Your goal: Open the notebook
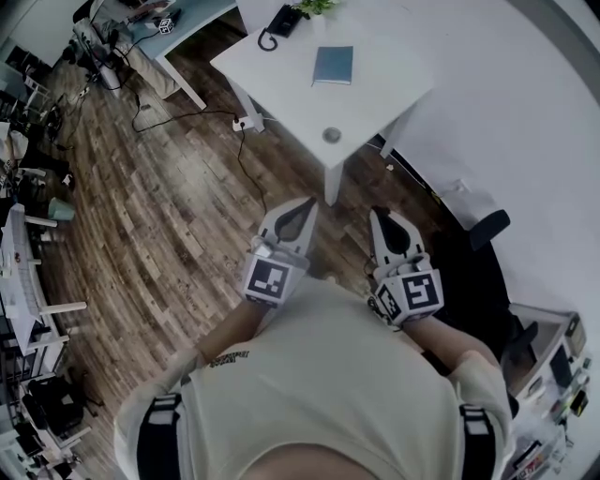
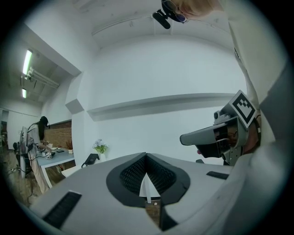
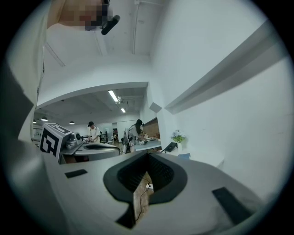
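- A white table (image 1: pixel 375 89) stands far ahead, on a wooden floor (image 1: pixel 169 206).
- A blue-grey notebook (image 1: pixel 333 65) lies closed near its middle.
- A black telephone (image 1: pixel 281 21) and a plant (image 1: pixel 317 6) are at the far edge.
- A small grey round thing (image 1: pixel 331 135) lies near the near corner.
- A black cable (image 1: pixel 246 164) runs over the floor.

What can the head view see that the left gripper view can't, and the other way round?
Only the head view: the blue notebook, lying closed on the white table. Only the left gripper view: the ceiling lights and the camera on the person's head. Both: the black telephone, the plant and the right gripper.
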`<action>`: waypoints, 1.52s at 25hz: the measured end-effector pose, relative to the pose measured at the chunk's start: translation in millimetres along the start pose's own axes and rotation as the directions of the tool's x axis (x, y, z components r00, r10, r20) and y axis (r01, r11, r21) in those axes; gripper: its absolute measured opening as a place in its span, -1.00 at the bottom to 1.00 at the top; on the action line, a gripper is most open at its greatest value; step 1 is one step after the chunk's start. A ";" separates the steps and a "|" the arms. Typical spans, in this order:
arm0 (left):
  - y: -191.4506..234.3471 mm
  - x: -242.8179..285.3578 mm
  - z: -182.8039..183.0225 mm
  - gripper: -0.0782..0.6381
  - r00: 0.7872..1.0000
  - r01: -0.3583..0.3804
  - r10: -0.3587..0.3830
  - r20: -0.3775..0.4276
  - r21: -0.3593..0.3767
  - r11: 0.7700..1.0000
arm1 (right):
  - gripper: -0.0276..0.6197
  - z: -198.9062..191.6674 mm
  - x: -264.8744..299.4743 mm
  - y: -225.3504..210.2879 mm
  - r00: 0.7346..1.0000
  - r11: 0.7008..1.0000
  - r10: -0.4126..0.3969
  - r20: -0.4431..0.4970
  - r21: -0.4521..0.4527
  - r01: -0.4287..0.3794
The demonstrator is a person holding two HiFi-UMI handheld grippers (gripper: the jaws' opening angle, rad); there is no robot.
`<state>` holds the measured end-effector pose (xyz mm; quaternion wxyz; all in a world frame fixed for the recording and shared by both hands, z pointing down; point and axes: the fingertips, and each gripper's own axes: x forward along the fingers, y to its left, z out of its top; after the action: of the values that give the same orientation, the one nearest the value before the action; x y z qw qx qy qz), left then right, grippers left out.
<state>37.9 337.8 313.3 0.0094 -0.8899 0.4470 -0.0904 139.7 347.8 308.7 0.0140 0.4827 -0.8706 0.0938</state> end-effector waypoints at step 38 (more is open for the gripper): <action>149.5 127.5 -25.2 -0.76 1.000 0.000 -0.001 -0.018 -0.041 0.999 | -0.91 -0.4 184.9 -61.0 0.997 1.000 -0.007 -0.074 -0.024 0.005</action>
<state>-10.6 148.1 342.9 -0.0131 -0.8891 0.4487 -0.0894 92.4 161.5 339.5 0.0523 0.4812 -0.8692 0.1011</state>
